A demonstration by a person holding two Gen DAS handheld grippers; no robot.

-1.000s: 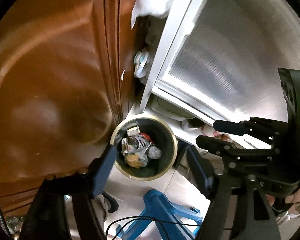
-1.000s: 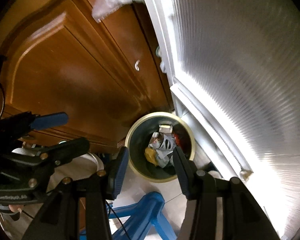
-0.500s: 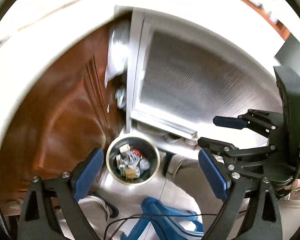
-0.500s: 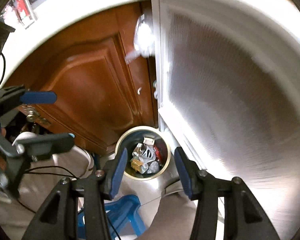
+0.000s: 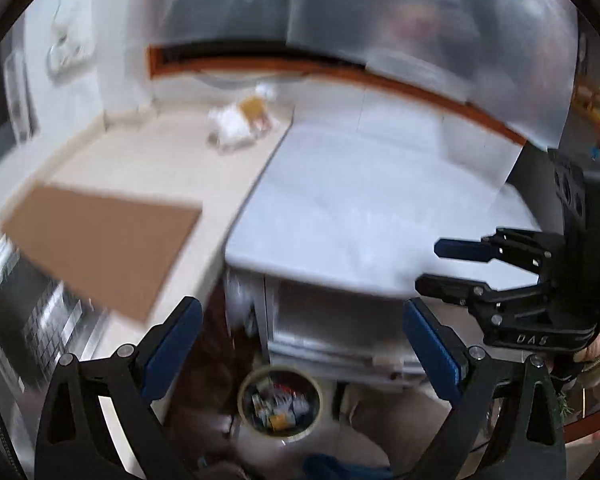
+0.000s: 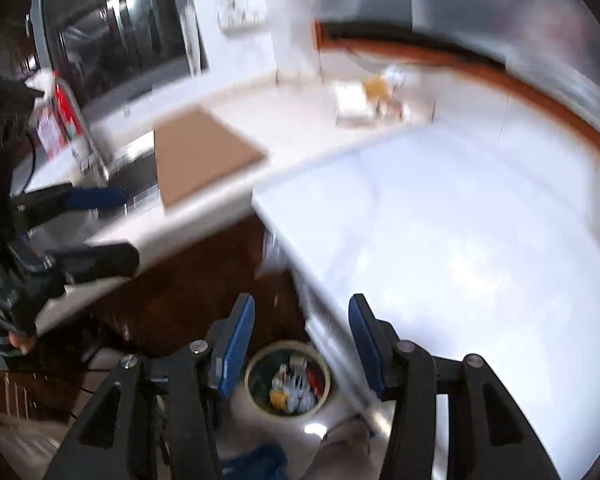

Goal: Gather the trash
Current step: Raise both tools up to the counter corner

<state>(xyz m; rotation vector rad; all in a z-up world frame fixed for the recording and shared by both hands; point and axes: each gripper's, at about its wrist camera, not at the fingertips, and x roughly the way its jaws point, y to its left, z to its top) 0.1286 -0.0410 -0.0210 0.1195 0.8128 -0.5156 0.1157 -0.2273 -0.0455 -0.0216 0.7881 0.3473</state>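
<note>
- Since a second ago both cameras have gone from close over the trash bin against the brown cabinet door to well above it; the countertop and the white appliance top, unseen before, now fill the frames. Frames are motion-blurred
- Left gripper (image 5: 300, 344): jaws were narrower a second ago and are opening now, standing wide apart; nothing between the blue pads
- Right gripper (image 6: 302, 346): jaws at a middling gap, empty, no pad touching anything
- Trash bin (image 5: 279, 402): round, pale rim, on the floor, low in the left view between and below the left fingertips, well apart from them; crumpled white, yellow and red rubbish inside
- Same bin in the right view (image 6: 288, 384), between and just below the right fingertips in the picture, clearly far beneath them
- Right gripper seen from the left camera at the right edge (image 5: 456, 268); letters on its body read roughly "DAS", too blurred to confirm
- Brown board (image 5: 100, 248) lies on the countertop (image 5: 148, 160), one corner overhanging a metal sink (image 5: 28, 320)
- White appliance top (image 5: 360, 208) beside the countertop
- Far back on the counter: loose trash pile (image 5: 240, 122), white with a yellow-brown piece; any print unreadable
- Red-labelled item (image 6: 60, 116) far left in the right view, text illegible
</note>
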